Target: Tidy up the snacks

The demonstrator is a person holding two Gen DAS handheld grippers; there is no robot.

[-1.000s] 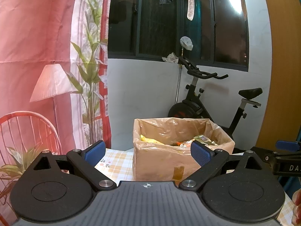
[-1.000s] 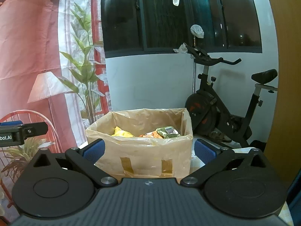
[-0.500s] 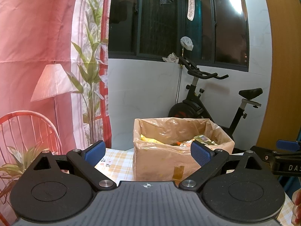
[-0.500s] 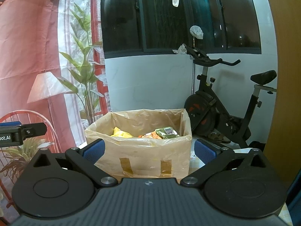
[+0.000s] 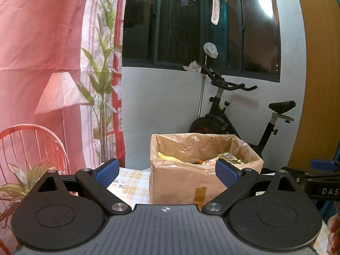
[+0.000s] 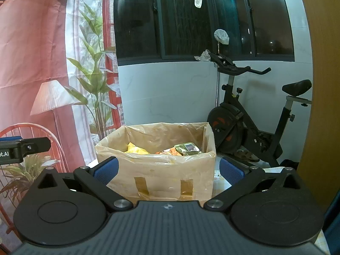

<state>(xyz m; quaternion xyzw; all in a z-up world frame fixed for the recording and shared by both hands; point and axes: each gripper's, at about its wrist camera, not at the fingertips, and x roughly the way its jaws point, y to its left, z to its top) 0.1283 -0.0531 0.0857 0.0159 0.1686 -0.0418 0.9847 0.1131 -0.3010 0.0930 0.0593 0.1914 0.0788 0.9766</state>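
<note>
On the checked tablecloth (image 5: 131, 182), directly ahead of both grippers, we find a cardboard box (image 6: 157, 176) lined with a crinkled, translucent tan plastic bag (image 6: 153, 131) that folds over its rim. Strips of brown tape (image 6: 141, 186) run up its front face. Inside the box lie the snacks (image 6: 187, 148): a yellow packet (image 6: 136, 149) at the left, an orange one in the middle, a green wrapper with a printed label at the right. We see only their tops; the box walls hide the rest, and the print is too small to read. The lower part of the box is cut off by the gripper bodies in both views.

The left gripper (image 5: 167, 170) stands spread wide, its ribbed blue pads (image 5: 226, 173) well apart and holding nothing; the box appears between them, set back. The right gripper (image 6: 167, 170) is likewise spread wide and empty, its pads flanking the box front. We cannot tell whether any pad touches the cardboard. Each gripper's tip shows at the edge of the other's view, partly cut off. A bit of a hand (image 5: 334, 231) appears at the lower right edge of the left view, mostly out of frame.

Behind the table we note a black exercise bike (image 6: 250, 123) against a white tiled wall, a dark window with cloths hanging above, and a printed pink backdrop (image 5: 42, 63) showing a lamp and plant.
</note>
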